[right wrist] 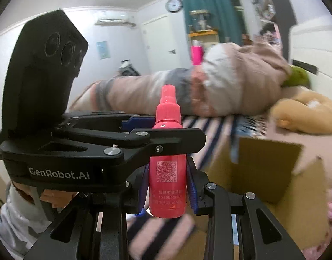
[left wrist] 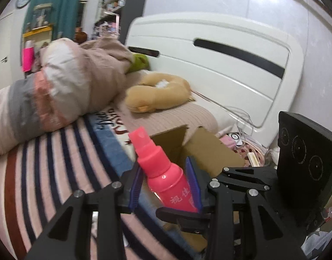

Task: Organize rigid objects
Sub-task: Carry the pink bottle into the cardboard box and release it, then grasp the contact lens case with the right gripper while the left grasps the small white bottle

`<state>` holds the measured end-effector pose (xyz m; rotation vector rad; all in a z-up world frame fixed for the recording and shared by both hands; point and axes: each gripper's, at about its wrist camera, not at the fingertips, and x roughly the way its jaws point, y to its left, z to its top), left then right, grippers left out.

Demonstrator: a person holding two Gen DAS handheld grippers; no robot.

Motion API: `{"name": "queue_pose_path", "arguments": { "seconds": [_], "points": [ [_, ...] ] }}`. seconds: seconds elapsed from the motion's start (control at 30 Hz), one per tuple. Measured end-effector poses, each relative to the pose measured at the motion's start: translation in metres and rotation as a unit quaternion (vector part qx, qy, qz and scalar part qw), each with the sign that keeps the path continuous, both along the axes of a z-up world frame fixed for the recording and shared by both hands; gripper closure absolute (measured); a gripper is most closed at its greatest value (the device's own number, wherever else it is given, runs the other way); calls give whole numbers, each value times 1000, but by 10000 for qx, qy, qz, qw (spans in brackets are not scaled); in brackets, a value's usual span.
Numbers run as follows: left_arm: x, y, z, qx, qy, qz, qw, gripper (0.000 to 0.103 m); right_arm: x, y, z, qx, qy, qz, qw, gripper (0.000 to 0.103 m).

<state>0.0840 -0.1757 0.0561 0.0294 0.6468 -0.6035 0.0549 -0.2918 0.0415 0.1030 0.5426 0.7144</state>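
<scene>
I have the pink spray bottle (right wrist: 167, 173) gripped by both tongs at once: the left tongs (right wrist: 163, 136) are closed across its shoulder, the right tongs (right wrist: 168, 191) closed on its lower body. It is held above the striped bed (left wrist: 57, 162). To its right, the cardboard box (right wrist: 274, 173) stands open; its contents are hidden. I judge one grip must release before lowering the bottle in.

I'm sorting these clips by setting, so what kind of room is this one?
Most likely a bedroom. A white headboard stands behind a bed covered by a striped blanket, with a rolled quilt and a plush toy lying on it. A wall clock and air conditioner suggest a home.
</scene>
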Motion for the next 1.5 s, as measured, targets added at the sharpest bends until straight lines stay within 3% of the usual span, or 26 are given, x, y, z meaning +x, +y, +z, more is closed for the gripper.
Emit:
{"name": "queue_pose_path", "arguments": {
  "seconds": [0.27,0.5,0.6,0.7,0.93,1.13,1.3,1.5],
  "points": [
    [32,-78,-24,379,387,-550,9970,67,20,-62,-31,-185,466,-675,9965,77],
    [48,-100,-44,688,604,-590,9941,66,24,-78,-52,-586,756,-967,9907,76],
    [49,-101,-48,771,628,-566,9934,61,23,-79,-54,-701,759,-1031,9893,76],
    [47,-92,-44,716,544,-474,9948,41,25,-75,-53,-804,738,-1090,9880,76],
    [30,-45,-21,566,213,-123,9981,28,29,-61,-45,-792,680,-1149,9879,71],
    [11,32,-14,563,64,531,9970,26,12,-24,-22,-584,422,-597,9956,67],
    [-2,102,-28,641,132,1143,9913,23,1,23,-10,-497,300,16,9983,63],
    [-22,177,-74,624,419,1764,9814,22,-9,98,-20,-636,446,827,9935,63]
  ]
}}
